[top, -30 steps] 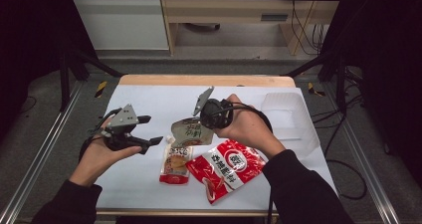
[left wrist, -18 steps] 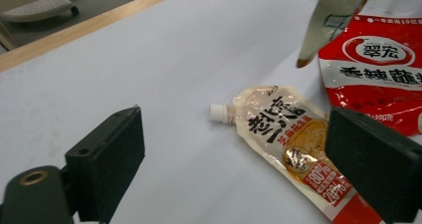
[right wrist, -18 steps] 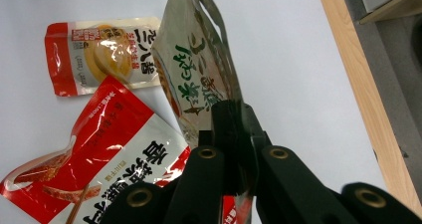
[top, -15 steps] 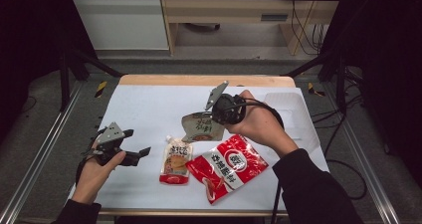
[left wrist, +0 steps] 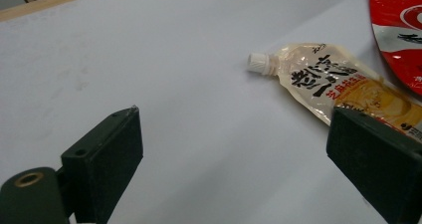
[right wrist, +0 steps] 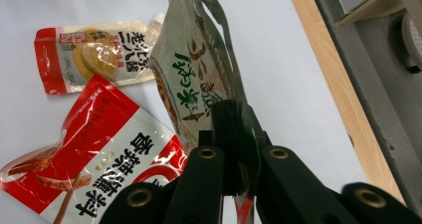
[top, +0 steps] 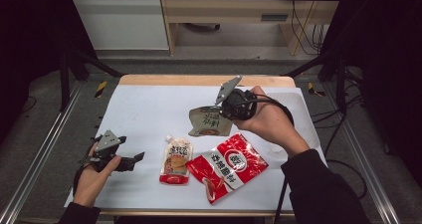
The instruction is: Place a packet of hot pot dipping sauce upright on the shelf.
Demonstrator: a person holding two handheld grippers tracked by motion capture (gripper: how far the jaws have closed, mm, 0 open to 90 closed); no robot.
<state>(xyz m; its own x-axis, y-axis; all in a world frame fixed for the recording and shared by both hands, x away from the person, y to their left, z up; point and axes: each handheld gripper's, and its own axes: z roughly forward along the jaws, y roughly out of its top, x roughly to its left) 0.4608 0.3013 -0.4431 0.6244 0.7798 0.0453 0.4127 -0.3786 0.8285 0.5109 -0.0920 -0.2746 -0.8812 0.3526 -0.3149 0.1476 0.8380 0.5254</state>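
At the near left edge of the white surface (top: 149, 114) the left gripper (top: 130, 160) sits low in the person's left hand (top: 92, 176), pointing right toward the packets. Its fingers (left wrist: 107, 157) stand wide apart after just opening, and nothing is between them; in the left gripper view bare surface lies in the gap.

Just to the right of it lies a small cream spout pouch (top: 176, 160), flat on the surface, its white cap (left wrist: 259, 62) toward the far side and its red bottom edge toward the person. In the left gripper view the pouch reaches as far as the fingertip on that side, though I cannot tell if they touch.

Next comes a larger red and white packet (top: 230, 165), lying flat and slanted, its near corner close to the front edge of the surface and its left edge just beside the pouch.

Beyond these, toward the middle of the surface, the right gripper (top: 225, 110) in the person's right hand (top: 271, 122) holds a tan packet with green lettering (top: 210, 120). Its fingers (right wrist: 221, 129) are pinched tight on the packet's edge, and the packet hangs out to the left of the gripper, apart from the other two. I cannot tell whether its lower edge rests on the surface.
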